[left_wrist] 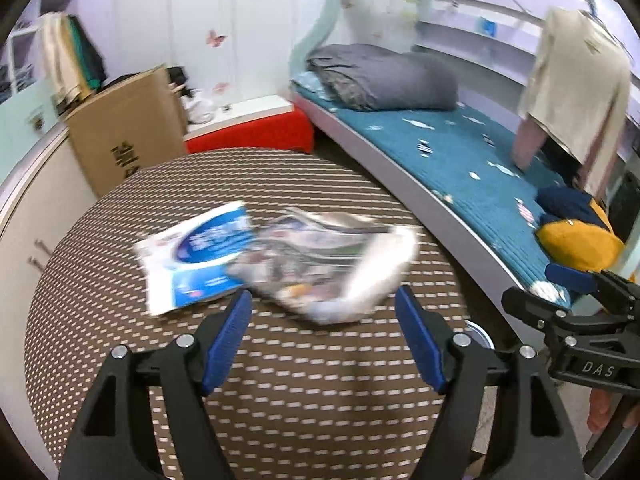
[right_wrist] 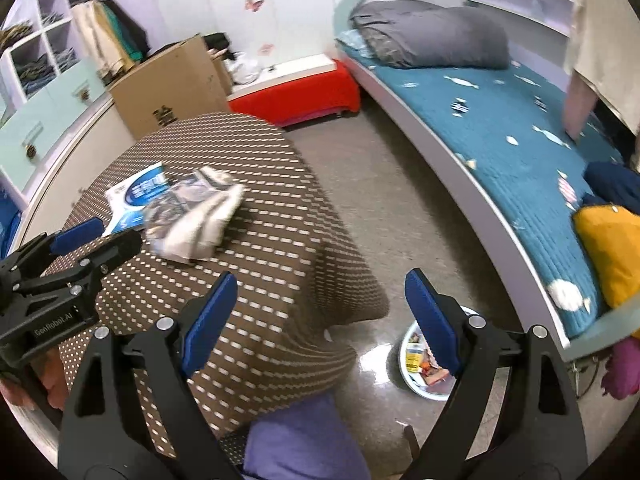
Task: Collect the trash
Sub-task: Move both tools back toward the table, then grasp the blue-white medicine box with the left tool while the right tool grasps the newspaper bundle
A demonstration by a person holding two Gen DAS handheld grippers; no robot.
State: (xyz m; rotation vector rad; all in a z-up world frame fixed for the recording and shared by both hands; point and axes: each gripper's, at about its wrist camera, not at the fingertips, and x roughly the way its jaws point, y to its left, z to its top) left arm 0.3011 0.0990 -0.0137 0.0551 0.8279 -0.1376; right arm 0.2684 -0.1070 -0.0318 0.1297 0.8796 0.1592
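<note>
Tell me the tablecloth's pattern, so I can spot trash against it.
The tablecloth is brown with rows of small pale dashes; the left wrist view shows it best.

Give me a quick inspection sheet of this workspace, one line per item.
Surface: table under a brown patterned cloth.
Job's things: blue-white packet and crumpled wrapper lie touching on the cloth; white bin on the floor already holds trash.
Clutter: nothing seen.
Grippers: left tongs and right tongs open, empty.
Cables: nothing seen.
Surroundings: bed, cardboard box, red bench.
</note>
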